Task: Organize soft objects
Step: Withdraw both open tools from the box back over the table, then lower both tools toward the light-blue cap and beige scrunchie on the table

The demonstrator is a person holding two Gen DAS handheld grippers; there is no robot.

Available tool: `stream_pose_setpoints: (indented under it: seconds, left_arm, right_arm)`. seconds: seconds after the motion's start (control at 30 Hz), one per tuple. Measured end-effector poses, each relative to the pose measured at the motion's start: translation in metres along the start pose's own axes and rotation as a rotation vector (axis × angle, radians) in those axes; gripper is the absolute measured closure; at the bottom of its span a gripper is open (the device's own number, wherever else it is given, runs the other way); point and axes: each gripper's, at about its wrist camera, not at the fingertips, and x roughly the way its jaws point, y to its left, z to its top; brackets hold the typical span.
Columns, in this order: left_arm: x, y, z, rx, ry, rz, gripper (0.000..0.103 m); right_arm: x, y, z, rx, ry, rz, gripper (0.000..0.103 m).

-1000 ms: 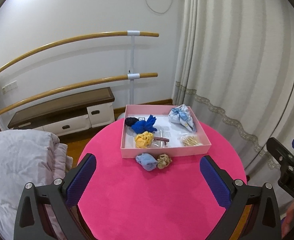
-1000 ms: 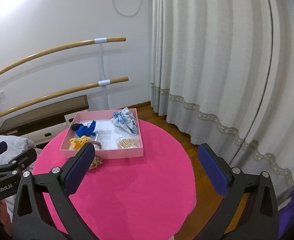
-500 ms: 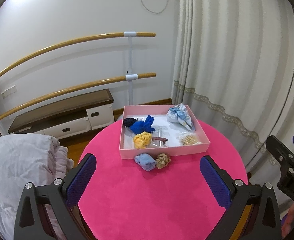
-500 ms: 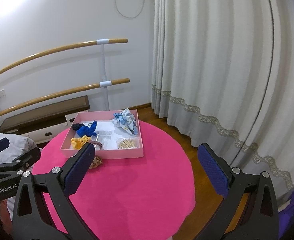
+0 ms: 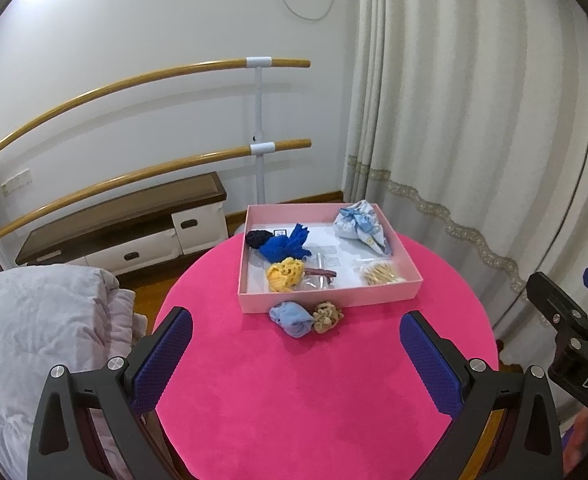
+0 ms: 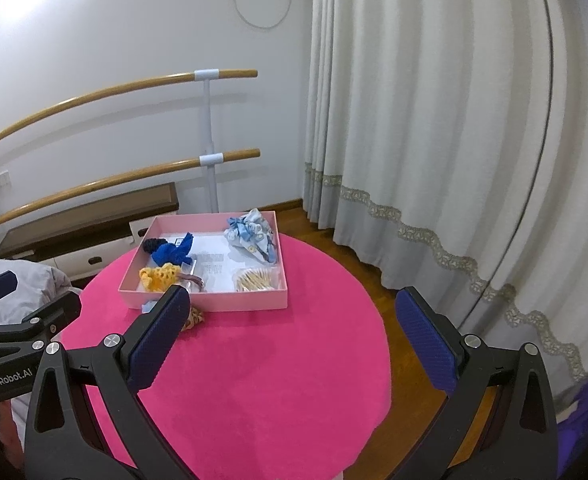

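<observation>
Your left gripper (image 5: 295, 354) hovers over the pink tabletop (image 5: 313, 400), fingers wide and empty. Ahead, a light blue scrunchie (image 5: 291, 319) touches a tan scrunchie (image 5: 327, 316), both just outside the pink box (image 5: 329, 300) near the far edge. Your right gripper (image 6: 294, 338) is likewise spread wide, holding nothing.

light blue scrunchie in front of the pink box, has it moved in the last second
No. In the left wrist view the light blue scrunchie keeps its place against the pink box, just outside the front wall and touching the beige scrunchie. The small drift in frame is the camera's.
</observation>
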Motion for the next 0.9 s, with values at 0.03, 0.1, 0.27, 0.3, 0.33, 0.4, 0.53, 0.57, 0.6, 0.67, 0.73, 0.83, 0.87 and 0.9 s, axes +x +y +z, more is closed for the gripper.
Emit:
stream_pose_setpoints:
  seconds: [0.03, 0.1, 0.27, 0.3, 0.33, 0.4, 0.53, 0.57, 0.6, 0.67, 0.73, 0.83, 0.87, 0.9]
  left_arm:
    - [0.002, 0.001, 0.000, -0.002, 0.005, 0.001, 0.000]
    - [0.007, 0.002, 0.001, -0.008, 0.016, 0.004, 0.000]
    - [0.023, 0.011, 0.002, -0.030, 0.055, 0.013, 0.000]
    - [0.027, 0.013, 0.003, -0.037, 0.066, 0.015, 0.000]
    - [0.032, 0.015, 0.004, -0.042, 0.076, 0.018, 0.000]
    - [0.042, 0.018, 0.005, -0.045, 0.092, 0.024, 0.000]
    - [0.068, 0.025, 0.007, -0.048, 0.133, 0.054, 0.000]
    - [0.075, 0.027, 0.007, -0.049, 0.141, 0.060, 0.000]
    - [0.082, 0.028, 0.006, -0.049, 0.153, 0.068, 0.000]
    - [0.101, 0.032, 0.006, -0.047, 0.182, 0.077, 0.000]
    - [0.121, 0.036, 0.005, -0.046, 0.207, 0.078, 0.000]
    - [0.148, 0.045, 0.004, -0.051, 0.243, 0.080, 0.000]
    - [0.156, 0.048, 0.005, -0.055, 0.255, 0.080, 0.000]
    - [0.164, 0.051, 0.004, -0.060, 0.266, 0.079, 0.000]
  right_arm:
    - [0.002, 0.000, 0.000, 0.000, 0.005, 0.002, 0.000]
    - [0.005, 0.001, 0.000, 0.001, 0.015, 0.001, 0.000]
    - [0.019, 0.006, -0.001, -0.011, 0.051, 0.006, 0.000]
    - [0.026, 0.009, -0.001, -0.018, 0.068, 0.010, 0.000]
    - [0.030, 0.011, -0.002, -0.023, 0.080, 0.013, 0.000]
    - [0.041, 0.016, -0.004, -0.034, 0.113, 0.016, 0.000]
    - [0.064, 0.029, -0.007, -0.056, 0.170, 0.013, 0.000]
    - [0.072, 0.033, -0.008, -0.062, 0.188, 0.010, 0.000]
    - [0.076, 0.036, -0.010, -0.066, 0.200, 0.007, 0.000]
    - [0.088, 0.043, -0.013, -0.075, 0.231, 0.007, 0.000]
    - [0.102, 0.051, -0.016, -0.086, 0.266, 0.010, 0.000]
    - [0.123, 0.063, -0.021, -0.107, 0.317, 0.011, 0.000]
    - [0.128, 0.067, -0.022, -0.112, 0.328, 0.010, 0.000]
    - [0.135, 0.071, -0.024, -0.120, 0.345, 0.012, 0.000]
